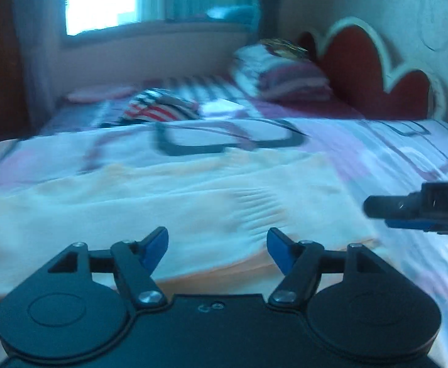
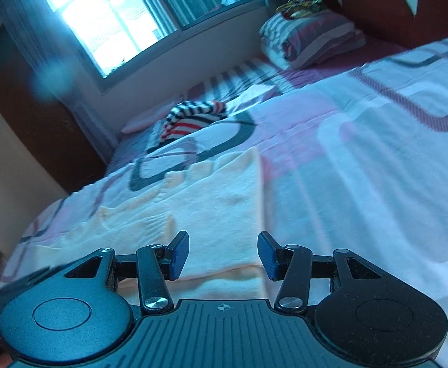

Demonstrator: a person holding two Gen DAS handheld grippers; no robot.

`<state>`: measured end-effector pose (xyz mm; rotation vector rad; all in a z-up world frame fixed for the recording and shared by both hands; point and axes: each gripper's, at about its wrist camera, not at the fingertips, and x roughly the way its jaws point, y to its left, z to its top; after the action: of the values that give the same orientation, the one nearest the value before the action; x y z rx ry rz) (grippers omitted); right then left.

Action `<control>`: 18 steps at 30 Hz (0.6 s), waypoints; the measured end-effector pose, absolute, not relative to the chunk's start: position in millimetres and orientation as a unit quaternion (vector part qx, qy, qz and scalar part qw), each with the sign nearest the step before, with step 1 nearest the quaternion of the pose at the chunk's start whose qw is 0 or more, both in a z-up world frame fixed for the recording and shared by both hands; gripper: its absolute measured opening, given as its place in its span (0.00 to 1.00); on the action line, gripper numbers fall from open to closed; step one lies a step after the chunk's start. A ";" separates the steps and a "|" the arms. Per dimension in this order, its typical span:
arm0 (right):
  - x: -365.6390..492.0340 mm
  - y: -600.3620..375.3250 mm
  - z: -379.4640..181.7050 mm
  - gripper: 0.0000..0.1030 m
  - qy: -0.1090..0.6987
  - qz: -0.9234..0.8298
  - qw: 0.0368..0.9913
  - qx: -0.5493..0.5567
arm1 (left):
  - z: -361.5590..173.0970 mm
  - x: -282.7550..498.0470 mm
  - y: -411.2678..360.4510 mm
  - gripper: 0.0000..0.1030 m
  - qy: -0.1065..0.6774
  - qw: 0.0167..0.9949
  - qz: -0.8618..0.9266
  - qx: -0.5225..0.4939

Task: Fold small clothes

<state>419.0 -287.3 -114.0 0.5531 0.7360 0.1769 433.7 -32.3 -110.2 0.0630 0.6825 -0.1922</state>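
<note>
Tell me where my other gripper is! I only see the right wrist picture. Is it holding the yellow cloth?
Observer: No. The left gripper has its jaws open with nothing between them, by the near edge of the yellow cloth.
Operator: Can its camera see my right one?
Observer: Yes. The right gripper pokes in from the right side, at the cloth's right edge.

Black plastic left tongs (image 1: 217, 247) and right tongs (image 2: 223, 254): blue ribbed pads, round disc housings, silver screws at linkage pivots, ridged centre plate with crosshair mark on the right.
</note>
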 end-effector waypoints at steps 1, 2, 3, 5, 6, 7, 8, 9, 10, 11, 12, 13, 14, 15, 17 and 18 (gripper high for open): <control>423.4 -282.5 -116.5 0.48 0.358 0.094 0.888 0.274 | -109.0 426.1 -14.0 0.67 0.330 0.941 -0.069 0.024; 429.1 -277.1 -120.0 0.48 0.363 0.102 0.883 0.280 | -107.7 419.0 6.9 0.67 0.328 0.944 -0.041 0.016; 433.7 -271.9 -123.4 0.48 0.368 0.109 0.879 0.284 | -107.8 410.0 28.0 0.67 0.329 0.944 -0.013 0.006; 446.6 -261.1 -132.5 0.48 0.385 0.114 0.869 0.288 | -108.9 396.3 63.5 0.64 0.338 0.941 0.022 -0.012; 453.7 -256.4 -138.4 0.48 0.394 0.119 0.863 0.294 | -111.8 396.0 77.3 0.63 0.348 0.937 0.039 -0.011; 457.6 -251.9 -141.2 0.48 0.397 0.121 0.860 0.297 | -114.4 398.3 88.3 0.59 0.360 0.931 0.054 -0.009; 460.7 -247.0 -141.3 0.48 0.394 0.124 0.863 0.293 | -115.2 400.9 98.4 0.56 0.367 0.928 0.067 -0.016; 464.2 -241.3 -140.1 0.48 0.393 0.129 0.864 0.285 | -116.8 404.1 105.6 0.56 0.367 0.927 0.074 -0.026; 467.0 -235.6 -138.4 0.48 0.395 0.134 0.865 0.279 | -118.7 408.6 111.1 0.56 0.371 0.925 0.075 -0.031; 470.8 -229.3 -136.8 0.48 0.397 0.140 0.867 0.268 | -121.6 413.3 113.5 0.56 0.383 0.920 0.073 -0.032; 472.1 -222.8 -134.6 0.47 0.397 0.144 0.871 0.252 | -123.2 415.3 115.5 0.57 0.383 0.920 0.070 -0.035; 472.8 -214.6 -132.9 0.38 0.398 0.146 0.877 0.226 | -124.5 415.6 116.8 0.57 0.379 0.922 0.067 -0.037; 474.2 -207.6 -132.0 0.09 0.404 0.149 0.880 0.201 | -125.7 416.1 117.1 0.57 0.378 0.923 0.065 -0.031; 474.5 -203.6 -131.4 0.05 0.407 0.149 0.882 0.186 | -127.1 416.9 117.2 0.57 0.376 0.924 0.064 -0.025; 468.7 -203.0 -123.2 0.05 0.391 0.147 0.894 0.166 | -128.3 416.7 118.7 0.56 0.374 0.925 0.061 -0.028; 465.3 -207.0 -117.7 0.05 0.376 0.140 0.901 0.163 | -127.8 416.1 119.7 0.56 0.374 0.925 0.059 -0.030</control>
<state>465.3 -207.0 -117.7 0.3376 0.7772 0.2897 416.1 119.7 -127.8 -0.0624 0.7668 0.1216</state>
